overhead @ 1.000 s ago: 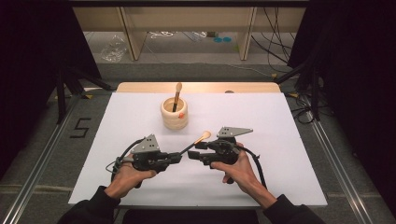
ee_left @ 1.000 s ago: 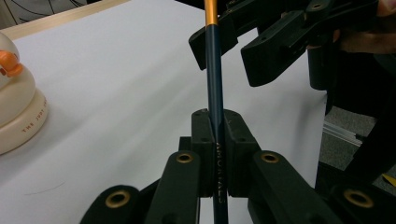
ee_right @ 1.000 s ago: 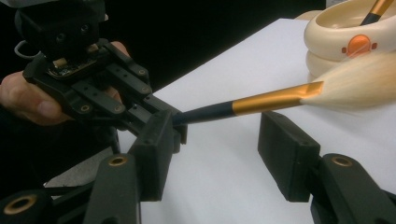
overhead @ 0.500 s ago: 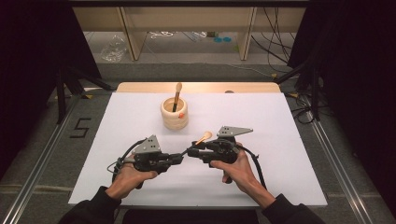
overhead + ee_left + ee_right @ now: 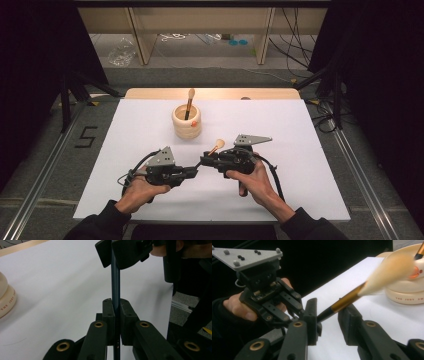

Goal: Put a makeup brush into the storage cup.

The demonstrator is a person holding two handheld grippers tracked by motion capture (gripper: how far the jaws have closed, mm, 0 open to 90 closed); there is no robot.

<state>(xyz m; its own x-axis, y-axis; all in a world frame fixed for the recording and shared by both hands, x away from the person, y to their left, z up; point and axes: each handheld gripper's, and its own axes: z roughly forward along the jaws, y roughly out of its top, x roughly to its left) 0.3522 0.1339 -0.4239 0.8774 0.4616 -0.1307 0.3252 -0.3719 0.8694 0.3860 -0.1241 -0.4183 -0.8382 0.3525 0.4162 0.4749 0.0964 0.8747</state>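
White table sheet point(image 5: 310, 150), dark room; left gripper point(image 5: 192, 172) clamps brush point(image 5: 115, 282); right gripper point(image 5: 206, 161) fingers closing around it.

Bright tabletop, dark surround, blurred close-ups

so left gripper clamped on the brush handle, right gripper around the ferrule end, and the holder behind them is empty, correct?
Not quite: the holder isn't empty. The high view shows a second brush standing in it. The rest holds: the left gripper is clamped on the handle of the brush, and the right gripper sits around its ferrule end, jaws just closing in, pads not yet pressing.
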